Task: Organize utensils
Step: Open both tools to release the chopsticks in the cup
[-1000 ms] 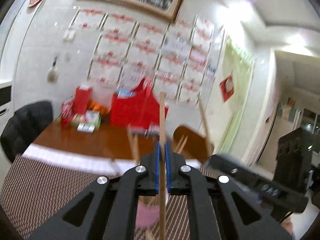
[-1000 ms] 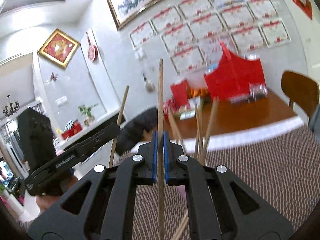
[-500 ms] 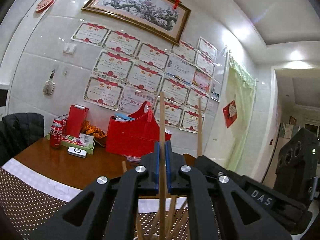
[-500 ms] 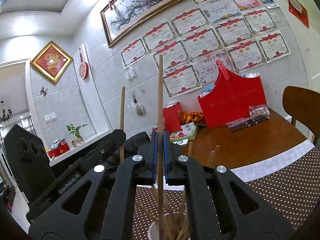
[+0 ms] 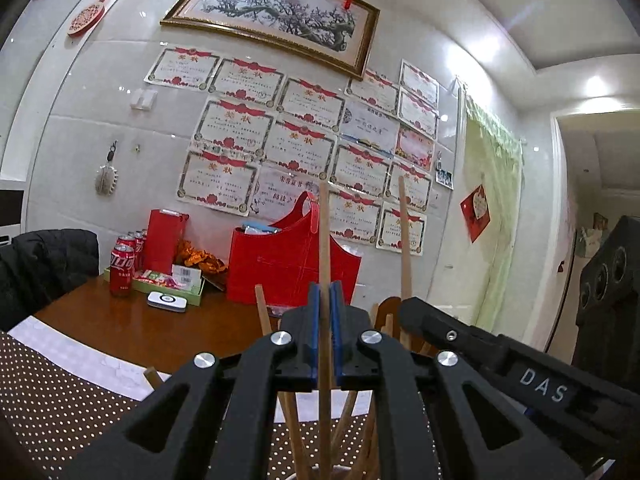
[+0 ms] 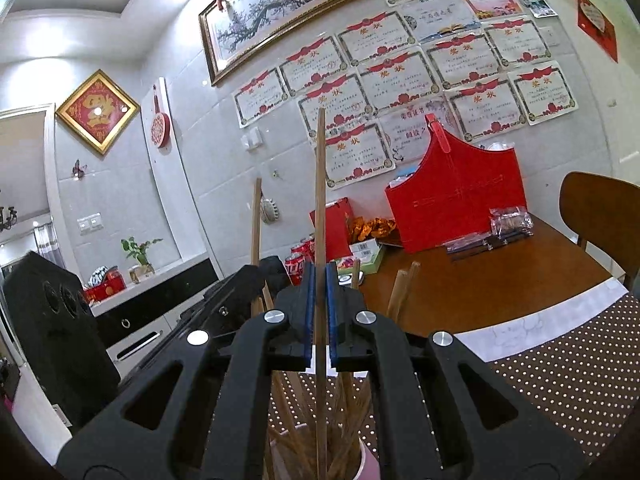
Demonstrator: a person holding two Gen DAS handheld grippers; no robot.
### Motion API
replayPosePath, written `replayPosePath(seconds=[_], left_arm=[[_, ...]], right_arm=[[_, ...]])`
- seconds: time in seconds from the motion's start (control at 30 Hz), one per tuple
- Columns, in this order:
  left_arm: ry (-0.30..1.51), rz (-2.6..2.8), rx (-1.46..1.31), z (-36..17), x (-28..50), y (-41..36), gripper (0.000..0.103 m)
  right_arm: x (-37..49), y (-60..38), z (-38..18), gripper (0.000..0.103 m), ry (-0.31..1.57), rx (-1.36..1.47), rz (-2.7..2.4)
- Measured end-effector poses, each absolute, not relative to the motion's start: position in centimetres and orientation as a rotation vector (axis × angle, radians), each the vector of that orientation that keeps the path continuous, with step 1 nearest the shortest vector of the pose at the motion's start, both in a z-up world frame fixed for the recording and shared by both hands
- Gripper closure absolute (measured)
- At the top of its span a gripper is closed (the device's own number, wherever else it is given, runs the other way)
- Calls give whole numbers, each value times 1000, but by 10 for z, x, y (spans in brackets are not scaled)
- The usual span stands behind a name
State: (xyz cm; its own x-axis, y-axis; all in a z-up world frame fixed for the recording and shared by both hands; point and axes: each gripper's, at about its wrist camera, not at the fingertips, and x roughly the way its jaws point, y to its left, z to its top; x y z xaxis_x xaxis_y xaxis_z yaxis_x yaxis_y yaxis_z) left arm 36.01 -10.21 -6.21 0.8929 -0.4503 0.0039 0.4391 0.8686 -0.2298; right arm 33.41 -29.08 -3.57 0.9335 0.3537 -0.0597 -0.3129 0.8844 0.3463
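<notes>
**Two chopsticks held upright over the cup**

The left gripper (image 5: pixel 325 336) is pressed together on one wooden chopstick (image 5: pixel 324 240), which stands upright between the blue pads. The right gripper (image 6: pixel 318 312) pinches a second chopstick (image 6: pixel 320 184) in the same way. Both sticks point their lower ends into a pinkish cup (image 6: pixel 370 462) that already holds many chopsticks (image 6: pixel 348 404); the cup stands on the dotted brown table mat (image 6: pixel 560 368). In the left view the right gripper's black body shows just beside, with its stick rising behind it.

The step in hand seems to be dropping the two sticks into the cup. To do it well, each stick should stay vertical and its lower end should be inside the rim before the jaws spread. I cannot tell whether the tips already touch the bottom. The two grippers are close, so releasing one after the other may avoid a knock, and the leaning sticks could deflect a tilted one.
</notes>
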Motion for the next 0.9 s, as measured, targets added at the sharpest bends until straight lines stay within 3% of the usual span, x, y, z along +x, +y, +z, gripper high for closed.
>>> replayPosePath(seconds=[0.3, 0.33, 0.37, 0.4, 0.43, 0.57, 0.63, 0.9], left_arm=[[99, -453, -220, -69, 363, -94, 97], [97, -451, -215, -67, 362, -92, 96], [97, -451, -211, -66, 361, -91, 89], [96, -447, -209, -65, 361, -90, 80], [92, -440, -211, -64, 359, -89, 64], [80, -425, -232, -58, 356, -82, 39], [69, -411, -232, -53, 353, -80, 31], [134, -350, -133, -28, 330, -82, 19]], right_arm=[[337, -290, -41, 95, 175, 345, 345], [336, -292, -40, 85, 179, 348, 343], [335, -293, -40, 73, 177, 350, 339], [334, -294, -39, 34, 172, 355, 338], [330, -296, -38, 20, 154, 365, 333], [321, -301, -29, 17, 116, 374, 327], [316, -304, -25, 8, 94, 386, 321], [293, -312, -1, 6, 89, 405, 291]])
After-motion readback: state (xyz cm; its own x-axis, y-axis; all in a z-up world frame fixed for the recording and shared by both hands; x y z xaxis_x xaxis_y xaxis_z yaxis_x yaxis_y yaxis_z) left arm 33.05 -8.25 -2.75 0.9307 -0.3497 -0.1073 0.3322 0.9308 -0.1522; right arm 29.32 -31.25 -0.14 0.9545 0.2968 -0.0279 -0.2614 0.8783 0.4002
